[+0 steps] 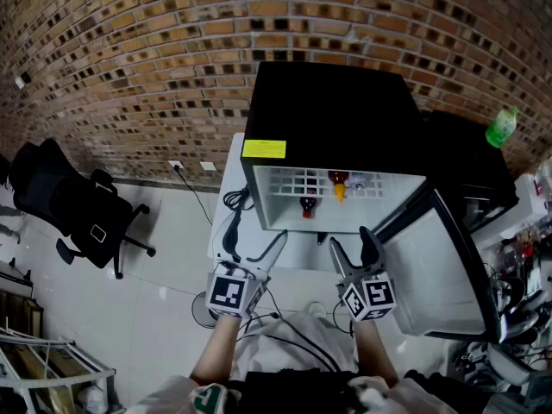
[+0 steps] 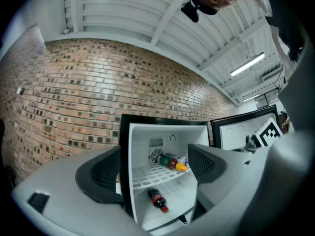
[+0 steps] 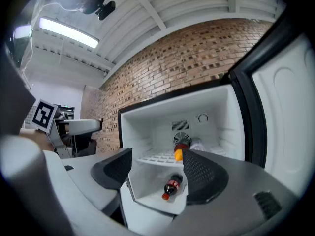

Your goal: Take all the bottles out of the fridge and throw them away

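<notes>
A black mini fridge [image 1: 332,115] stands with its door [image 1: 440,266] swung open to the right. On its wire shelf lie a dark bottle with an orange cap [image 1: 339,188] and a clear bottle [image 1: 358,181]. A cola bottle with a red cap [image 1: 308,205] lies on the fridge floor. My left gripper [image 1: 254,253] and right gripper [image 1: 349,250] hover side by side in front of the opening, short of it, both open and holding nothing. The cola bottle [image 2: 158,200] and orange-capped bottle [image 2: 172,162] show between the left jaws, far off. The right gripper view frames the cola bottle [image 3: 172,187] likewise.
The fridge sits on a white table [image 1: 226,231] against a brick wall. A black cable [image 1: 233,201] hangs at its left side. A black office chair [image 1: 78,210] stands on the floor at left. A green bottle [image 1: 501,128] rests on a black unit at right.
</notes>
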A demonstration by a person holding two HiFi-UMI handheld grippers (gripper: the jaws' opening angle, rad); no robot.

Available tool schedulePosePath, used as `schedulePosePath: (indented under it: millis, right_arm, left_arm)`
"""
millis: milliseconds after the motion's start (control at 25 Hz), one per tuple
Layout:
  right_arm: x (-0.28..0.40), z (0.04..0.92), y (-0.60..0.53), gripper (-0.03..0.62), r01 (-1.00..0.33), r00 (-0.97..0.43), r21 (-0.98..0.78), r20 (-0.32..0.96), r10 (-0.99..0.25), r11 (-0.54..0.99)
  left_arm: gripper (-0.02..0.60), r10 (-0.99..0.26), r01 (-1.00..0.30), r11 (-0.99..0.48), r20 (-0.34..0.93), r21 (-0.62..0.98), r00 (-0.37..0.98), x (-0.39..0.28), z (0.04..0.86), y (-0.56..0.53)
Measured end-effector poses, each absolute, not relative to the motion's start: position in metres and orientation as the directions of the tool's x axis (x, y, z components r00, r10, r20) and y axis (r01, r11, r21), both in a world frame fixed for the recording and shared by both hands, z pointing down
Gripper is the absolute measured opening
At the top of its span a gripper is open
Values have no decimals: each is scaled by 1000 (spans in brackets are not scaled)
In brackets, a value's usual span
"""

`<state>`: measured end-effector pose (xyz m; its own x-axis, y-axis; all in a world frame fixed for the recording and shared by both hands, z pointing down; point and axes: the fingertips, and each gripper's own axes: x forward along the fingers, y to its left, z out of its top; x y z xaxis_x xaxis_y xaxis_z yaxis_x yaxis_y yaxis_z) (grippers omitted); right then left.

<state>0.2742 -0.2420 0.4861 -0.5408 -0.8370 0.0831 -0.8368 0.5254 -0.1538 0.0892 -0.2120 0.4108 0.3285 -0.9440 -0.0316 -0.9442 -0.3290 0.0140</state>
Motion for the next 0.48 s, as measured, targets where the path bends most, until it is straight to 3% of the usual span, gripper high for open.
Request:
schedulePosePath:
  millis: [280,480]
  right_arm:
    - [258,607,-262,354,-834,-549,-152,323,-771,530]
    - [235,661,-306,354,-832,-552,-199,394,-735,517]
  left_arm:
    - [408,-959,-959,-284,-12,14,283,71,420,-210]
    - [408,-974,-974,-226,17,11,226,54,427,-197]
